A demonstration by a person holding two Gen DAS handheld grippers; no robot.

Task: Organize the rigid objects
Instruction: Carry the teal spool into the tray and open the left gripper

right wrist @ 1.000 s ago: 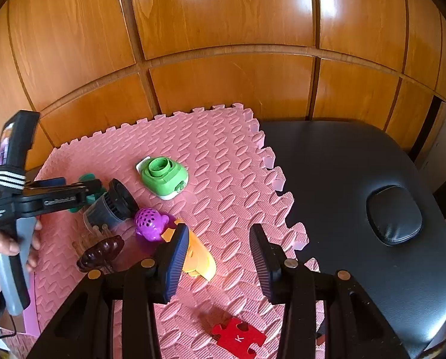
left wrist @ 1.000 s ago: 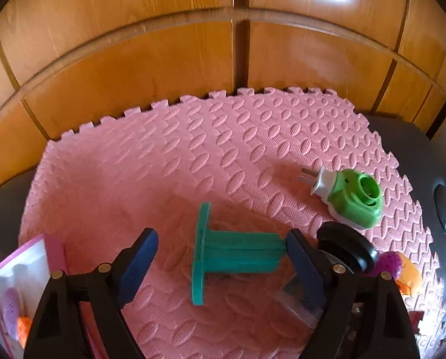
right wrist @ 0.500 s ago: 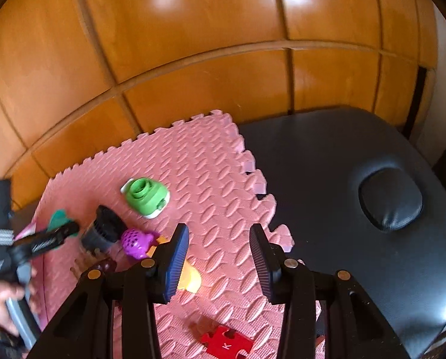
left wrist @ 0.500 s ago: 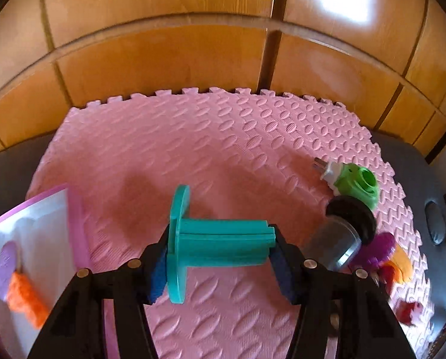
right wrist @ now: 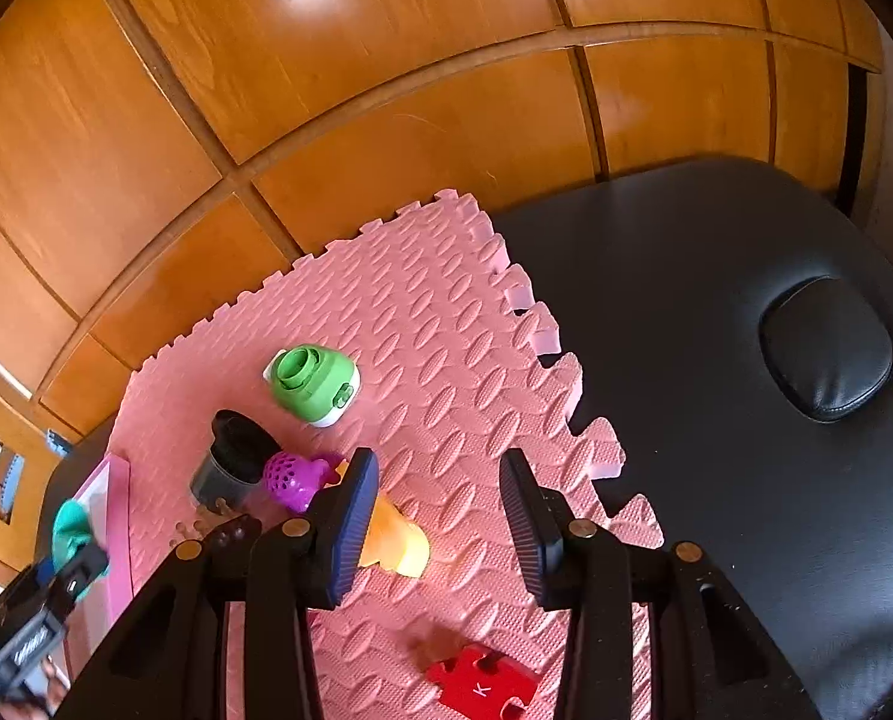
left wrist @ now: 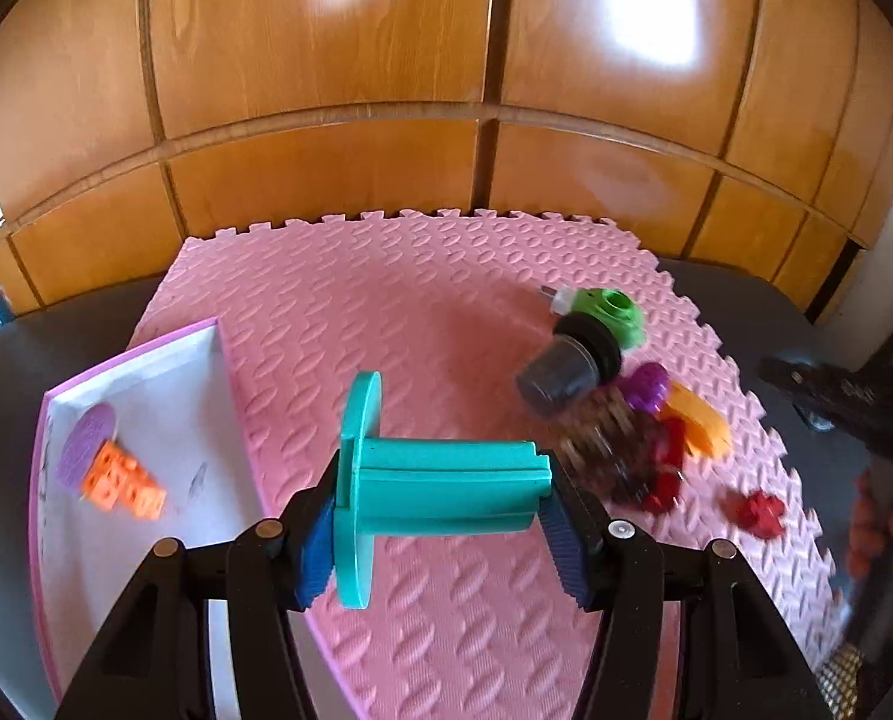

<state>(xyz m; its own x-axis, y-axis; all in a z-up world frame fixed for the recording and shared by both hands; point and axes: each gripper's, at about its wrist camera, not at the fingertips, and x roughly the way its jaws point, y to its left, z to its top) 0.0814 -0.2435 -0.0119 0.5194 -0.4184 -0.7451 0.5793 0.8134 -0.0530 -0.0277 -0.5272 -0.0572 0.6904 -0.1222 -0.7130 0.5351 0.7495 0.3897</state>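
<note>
Right now, through the left wrist camera, my left hand-held gripper [left wrist: 440, 531] is clamped end to end on the teal spool [left wrist: 428, 489], one pad against its round flange, the other on the far end of its shaft. It hangs above the pink foam mat [left wrist: 386, 312], just beside the white tray [left wrist: 164, 384] where an orange block [left wrist: 123, 480] and a purple disc [left wrist: 85, 435] already lie. I judge the grip thin: the pads only pinch the spool's ends, so a quick swing could let it pivot or slip out, and a short reach would drop it on the tray's rim. I hold the gripper level, aimed forward and slightly down.

From the right wrist camera, my right hand-held gripper [right wrist: 440, 528] stands wide open and empty over the mat, tilted down, near the orange piece [right wrist: 399, 540]. The green plug-in [right wrist: 314, 384], black-capped cup [right wrist: 233, 459], purple ball [right wrist: 293, 480] and red puzzle piece [right wrist: 482, 687] wait, crowded; closing here could nudge neighbours.
</note>
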